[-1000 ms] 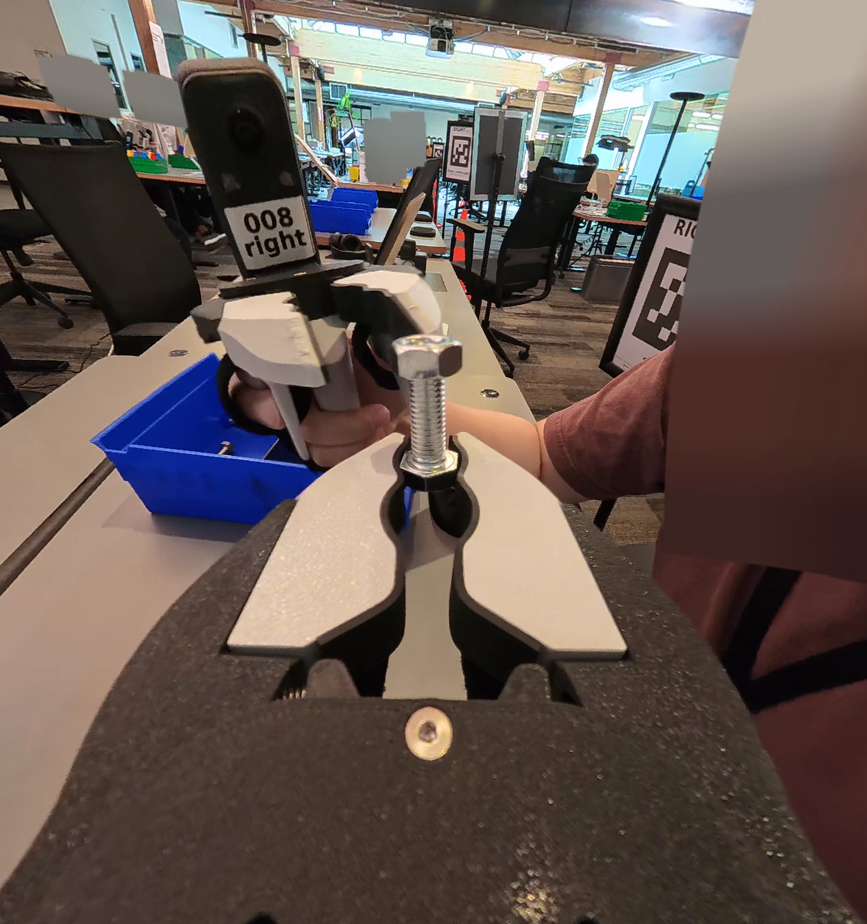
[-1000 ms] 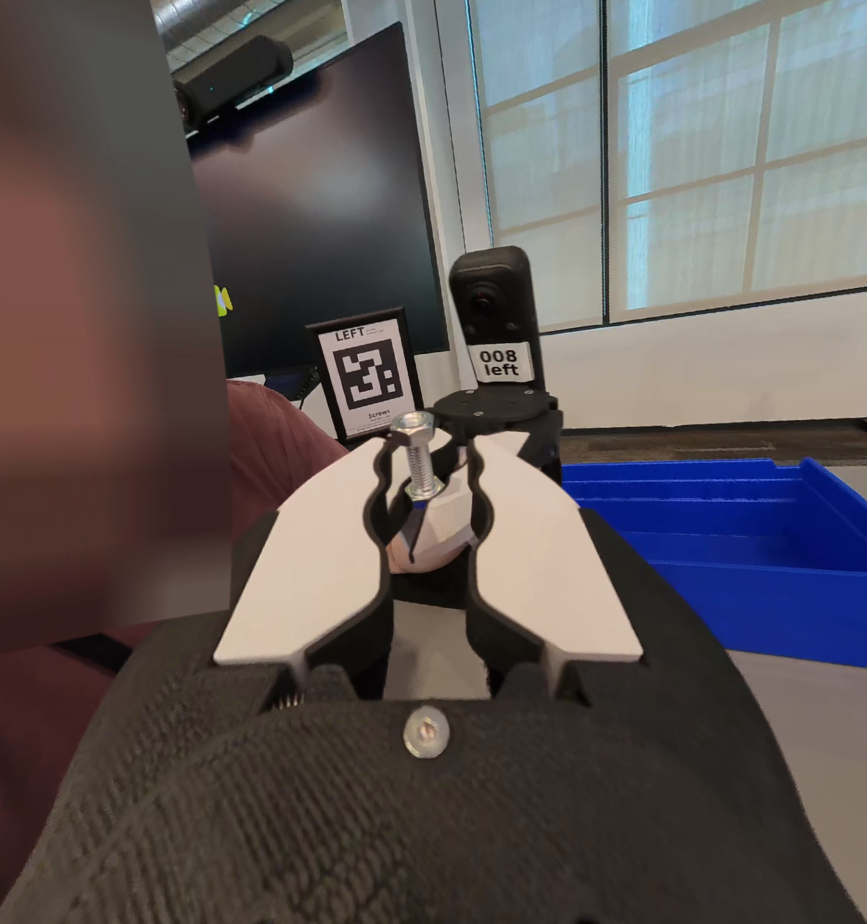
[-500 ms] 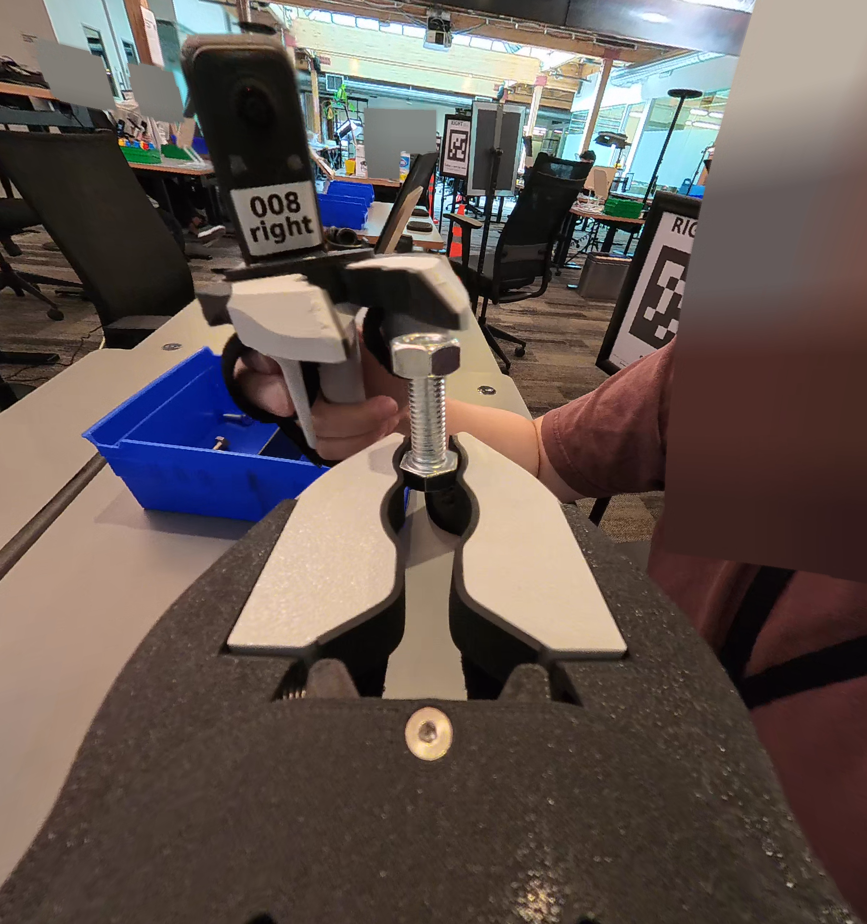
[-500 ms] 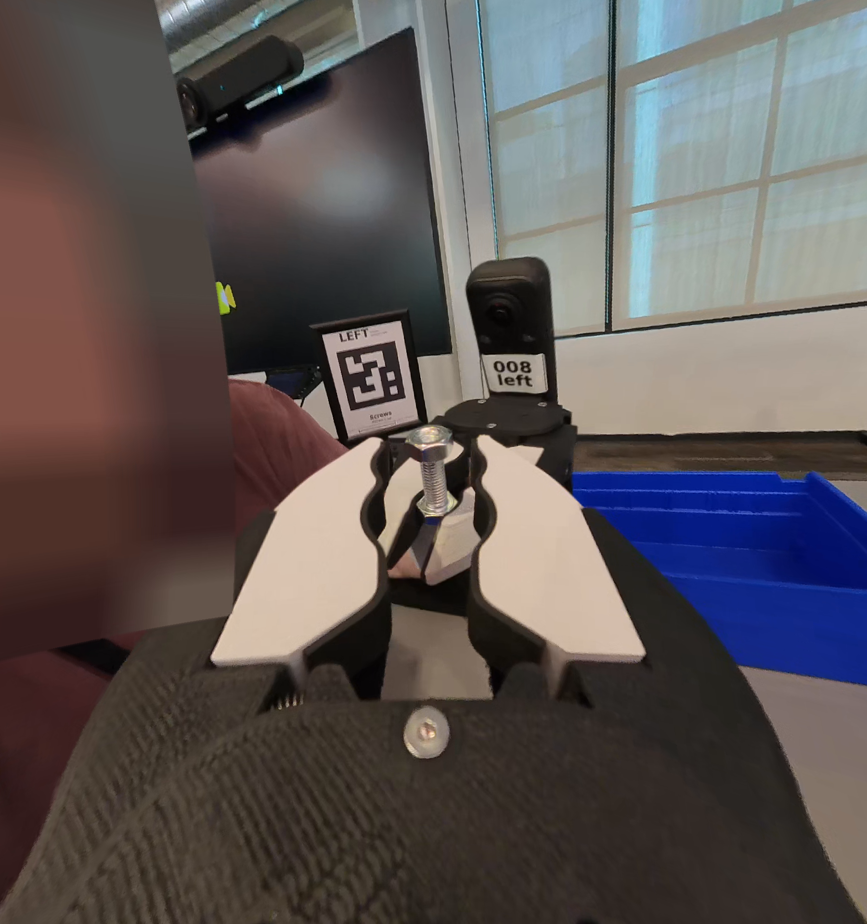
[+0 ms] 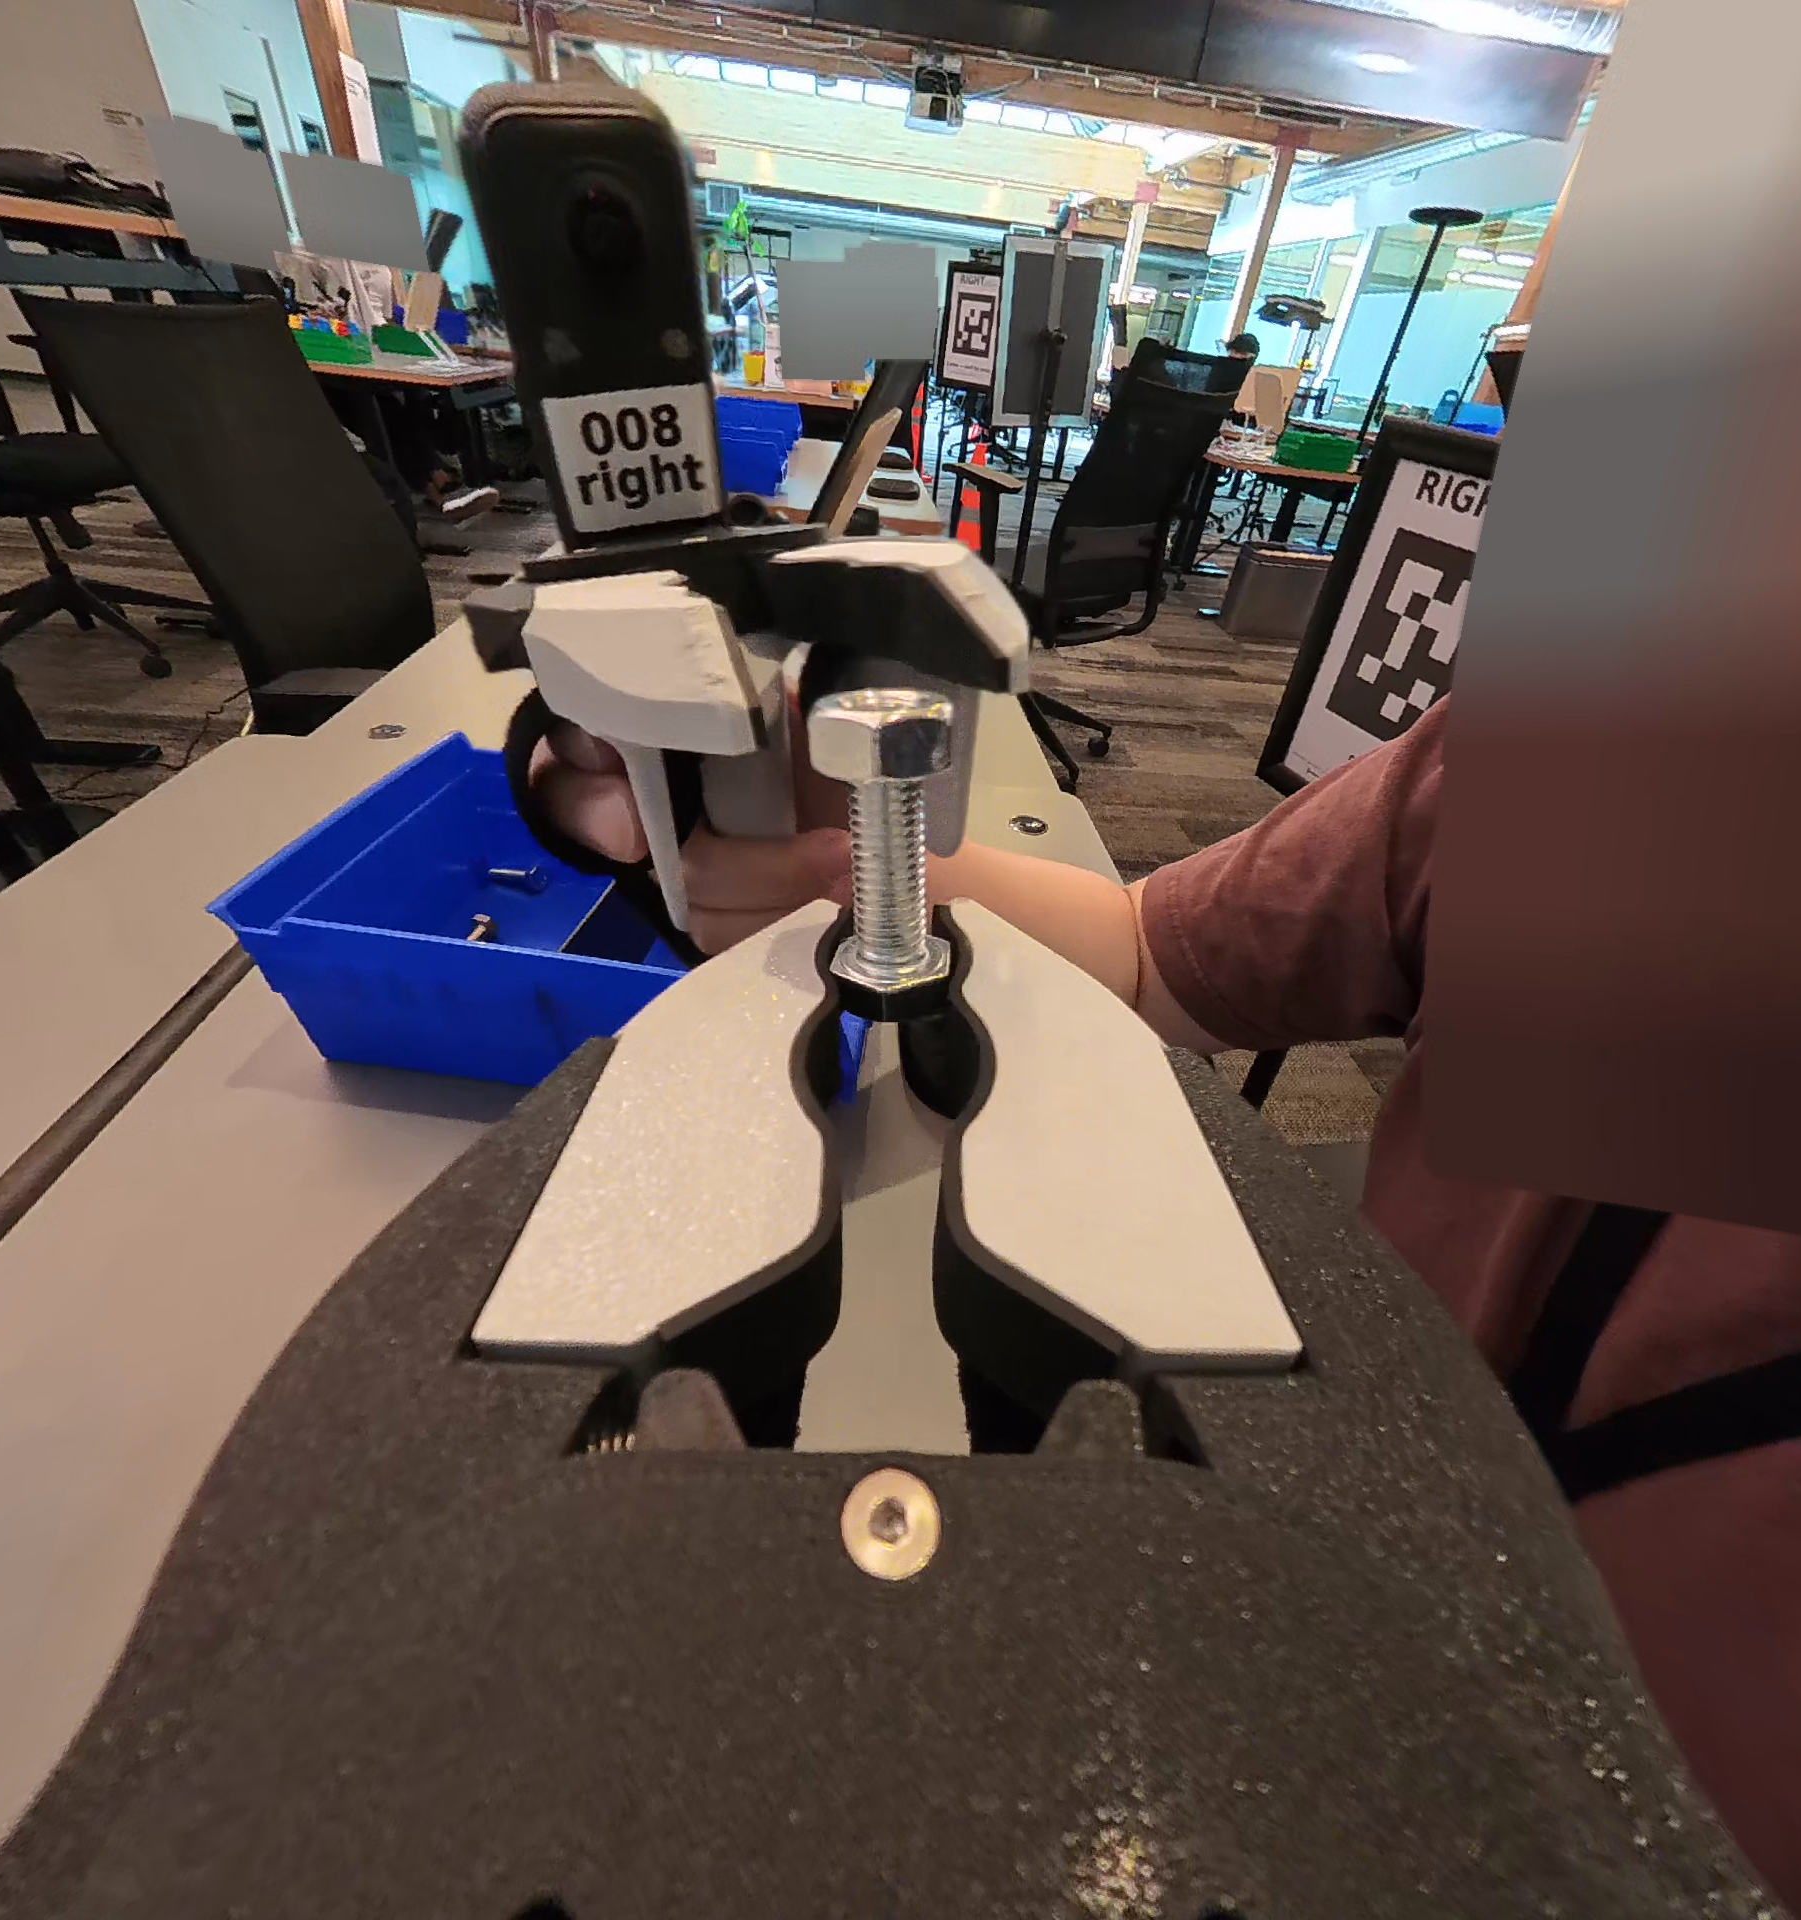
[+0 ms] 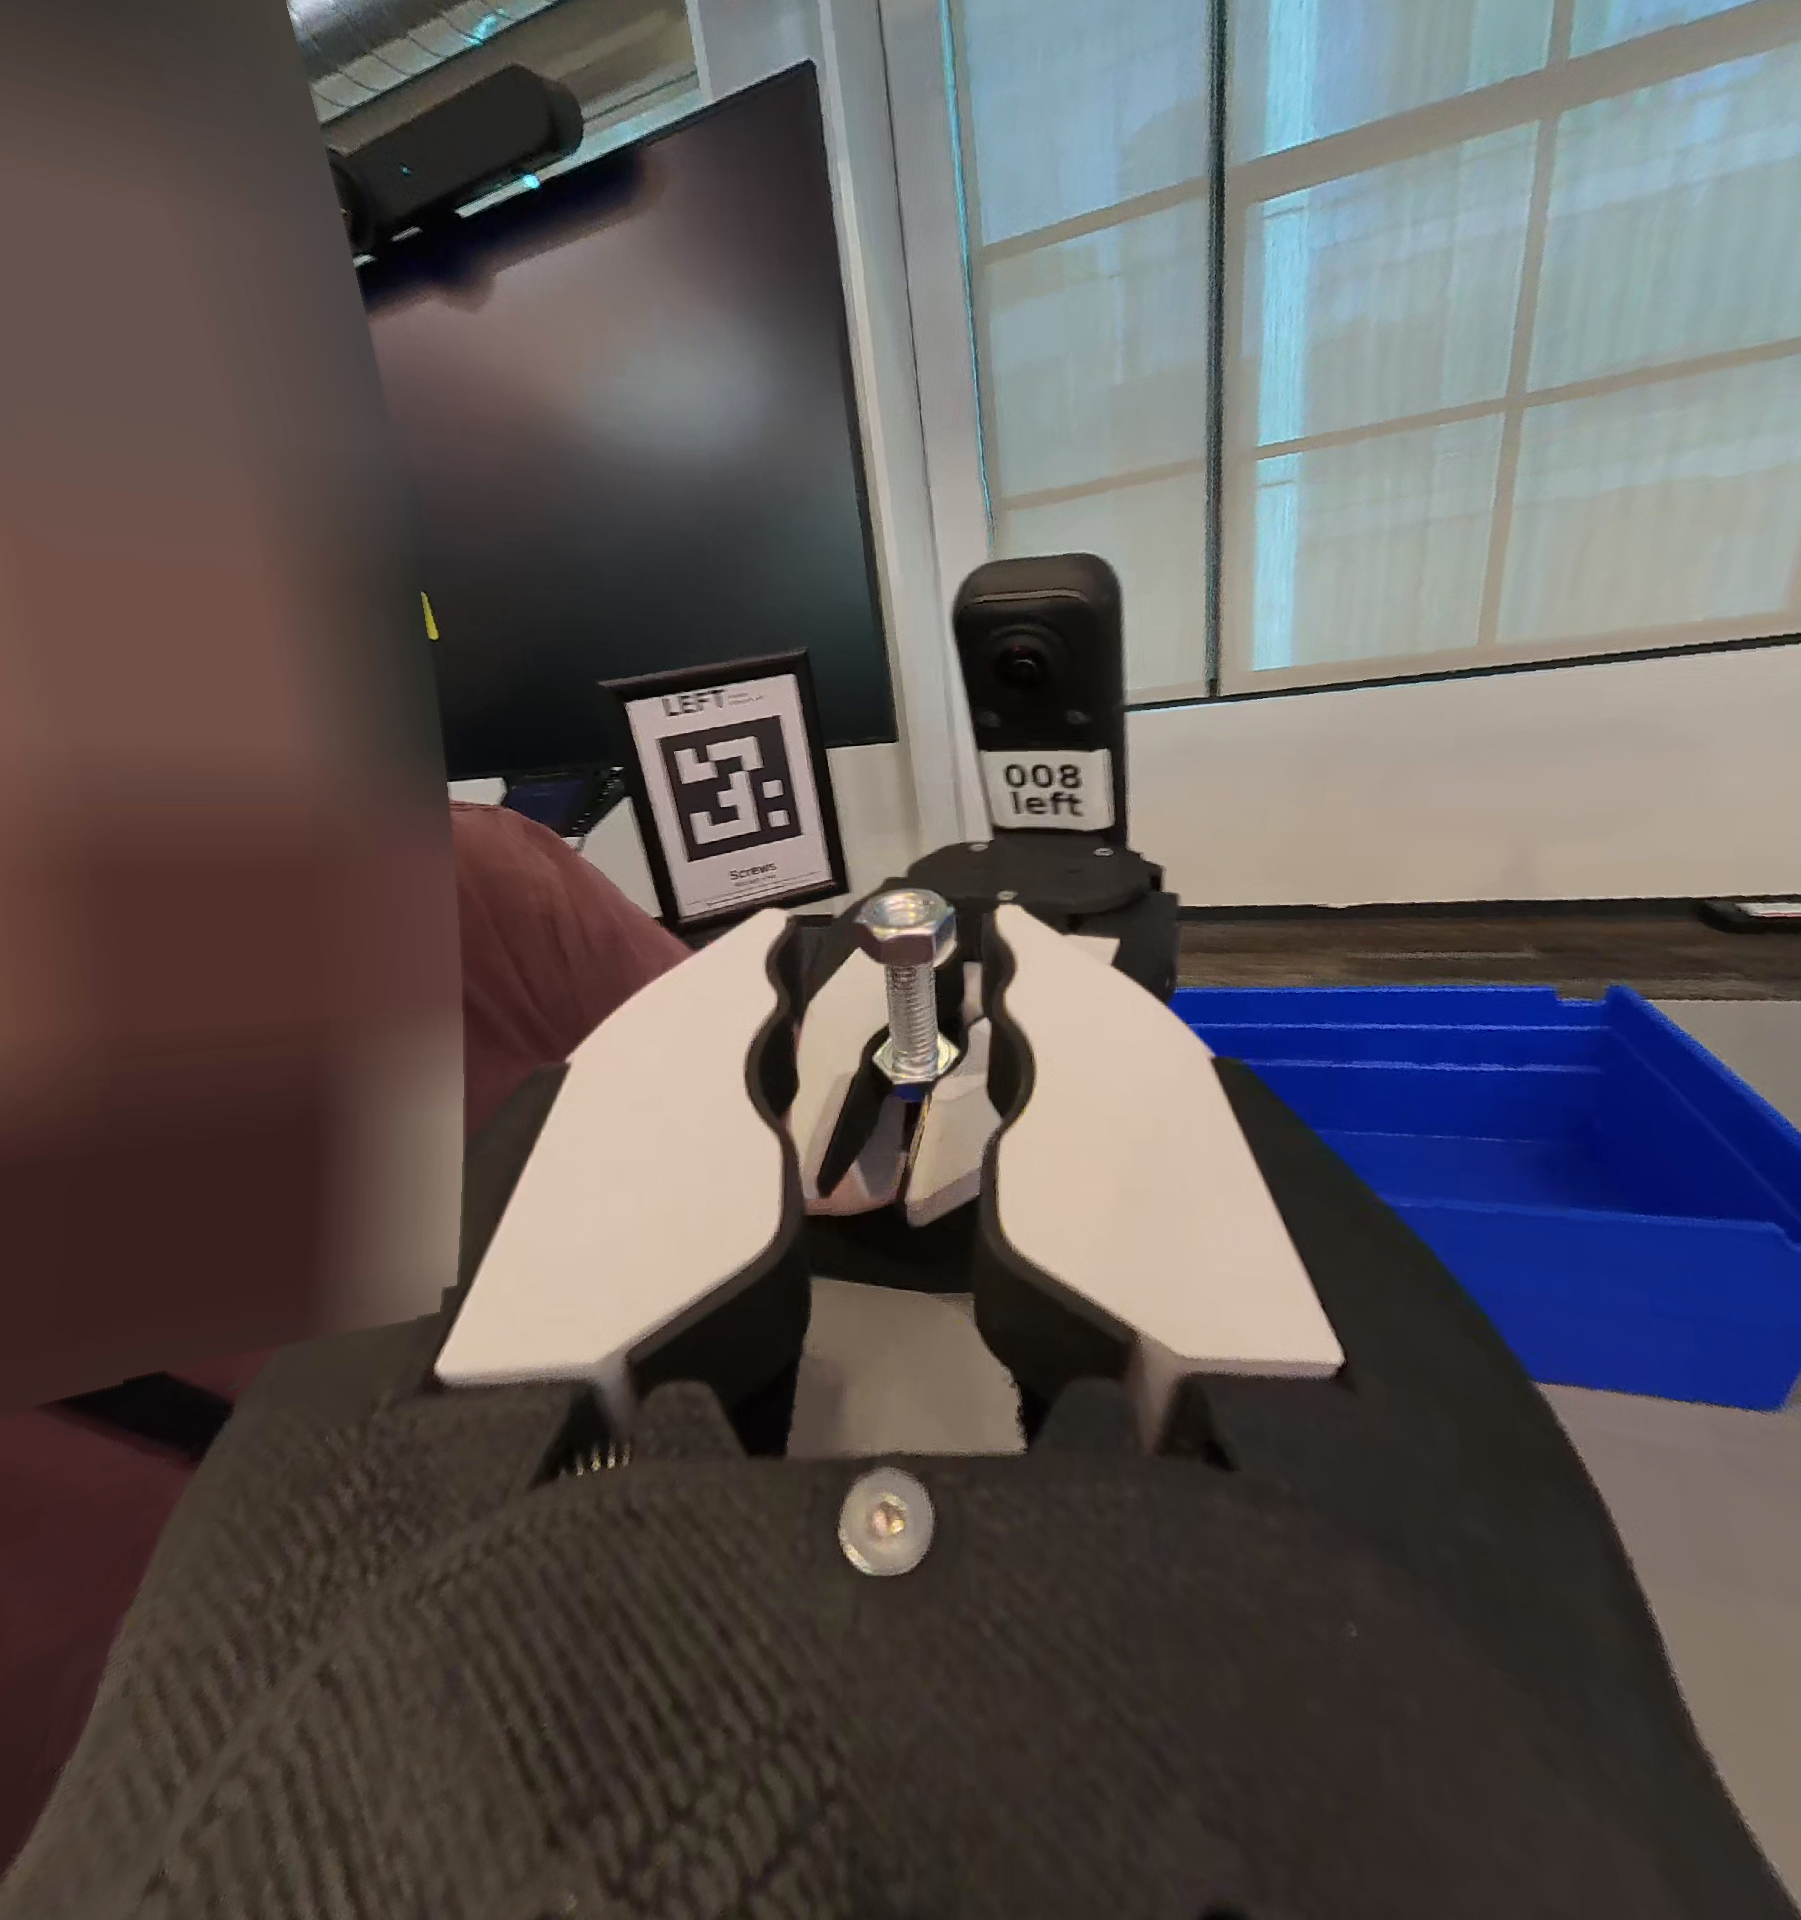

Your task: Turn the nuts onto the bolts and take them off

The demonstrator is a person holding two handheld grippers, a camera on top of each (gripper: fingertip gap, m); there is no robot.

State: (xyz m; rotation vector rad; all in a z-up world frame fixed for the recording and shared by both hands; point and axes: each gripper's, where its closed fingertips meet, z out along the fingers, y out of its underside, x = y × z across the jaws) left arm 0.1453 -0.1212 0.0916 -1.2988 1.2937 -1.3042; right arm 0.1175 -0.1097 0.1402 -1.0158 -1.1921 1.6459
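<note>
- Bolts (image 5: 517, 878), two loose ones, lie in the blue bin (image 5: 387, 997) at the left of the left wrist view; the bin sits on the grey counter (image 5: 96, 1299) and looks unchanged from a second ago.
- Just right of the bin, the right gripper (image 5: 771, 644) has risen and come closer. Its fingers now stand spread on either side of the hex head, where a second ago they sat lower and off to one side.
- At the centre, the task's bolt (image 5: 883, 852) stands upright with its head on top. Its nut (image 5: 888, 961) sits low on the thread, at the same height as before, so no turning has taken place in this interval.
- Below the nut, the left gripper (image 5: 891, 935) is pressed onto it, pinching it between the notches at its tips and carrying the whole assembly above the counter.
- At the right edge is the person's maroon sleeve (image 5: 1291, 914).
- Judging from this, the right gripper is lined up to close on the head and spin the bolt against the held nut. Which way it will turn cannot be told.
</note>
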